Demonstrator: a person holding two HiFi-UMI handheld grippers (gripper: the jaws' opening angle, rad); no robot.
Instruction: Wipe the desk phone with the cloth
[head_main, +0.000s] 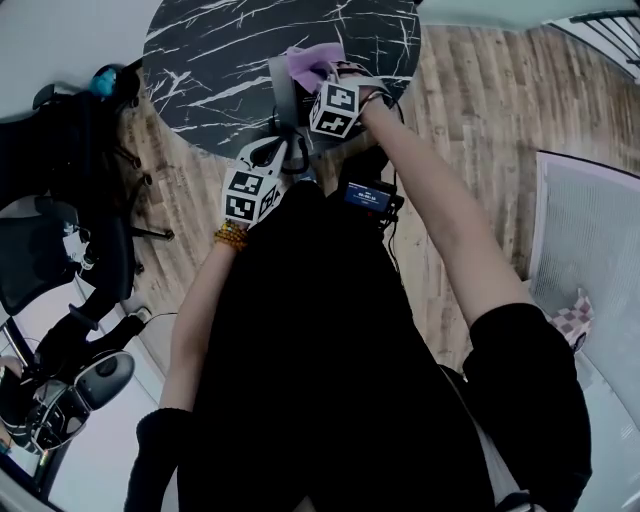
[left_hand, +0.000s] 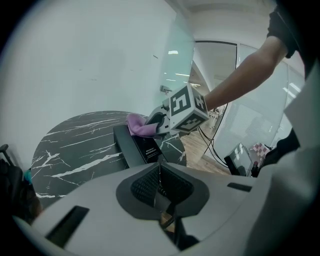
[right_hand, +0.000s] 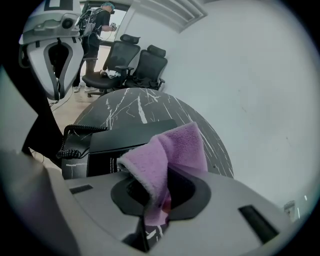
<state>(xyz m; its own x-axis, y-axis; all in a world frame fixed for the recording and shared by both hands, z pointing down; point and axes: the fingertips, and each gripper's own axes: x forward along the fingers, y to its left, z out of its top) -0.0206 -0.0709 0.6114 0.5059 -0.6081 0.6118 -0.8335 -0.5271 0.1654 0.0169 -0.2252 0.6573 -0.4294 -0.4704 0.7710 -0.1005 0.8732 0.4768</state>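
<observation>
The black desk phone (right_hand: 125, 140) lies near the edge of a round black marble table (head_main: 220, 50), its coiled cord (right_hand: 75, 137) at its left. My right gripper (right_hand: 162, 192) is shut on a purple cloth (right_hand: 170, 155), which hangs over the phone's near side. In the head view the cloth (head_main: 315, 65) sits on top of the phone (head_main: 283, 100), just past the right gripper (head_main: 318, 85). My left gripper (left_hand: 160, 182) is shut and holds nothing. It hovers off the table's edge, short of the phone (left_hand: 137, 145). From there the cloth (left_hand: 140, 125) shows under the right gripper's marker cube (left_hand: 187, 107).
Black office chairs (right_hand: 135, 65) stand beyond the table, and more chairs (head_main: 60, 250) are at the left. A person (right_hand: 97, 25) stands in the background. Wood floor (head_main: 480, 110) lies to the right, with a small screen device (left_hand: 242, 157) and cables nearby.
</observation>
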